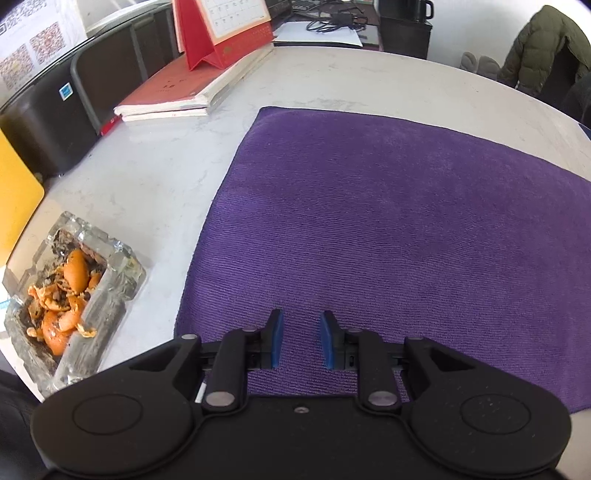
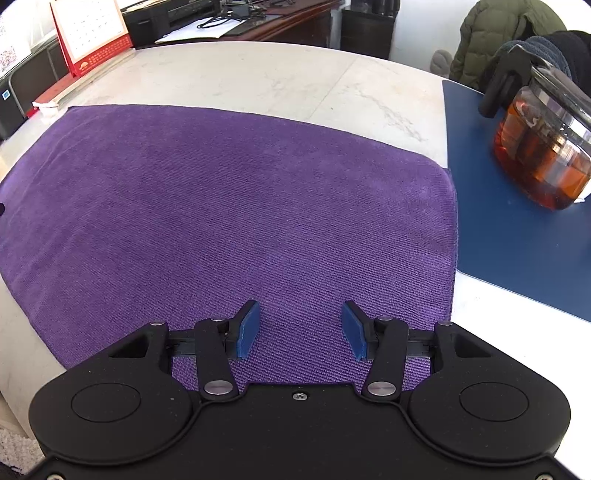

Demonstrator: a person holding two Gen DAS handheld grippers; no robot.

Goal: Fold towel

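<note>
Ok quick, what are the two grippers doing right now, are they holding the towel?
Left gripper: open, holding nothing, above the towel.
Right gripper: open, holding nothing, also above the towel.

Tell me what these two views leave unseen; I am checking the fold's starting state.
- Purple towel: near edge hidden behind the left gripper body; likewise behind the right gripper.
- Towel's right side: cut off by the left wrist frame edge.
- Desk calendar: print too small.
- Glass teapot: cut off by the right wrist frame edge.
</note>
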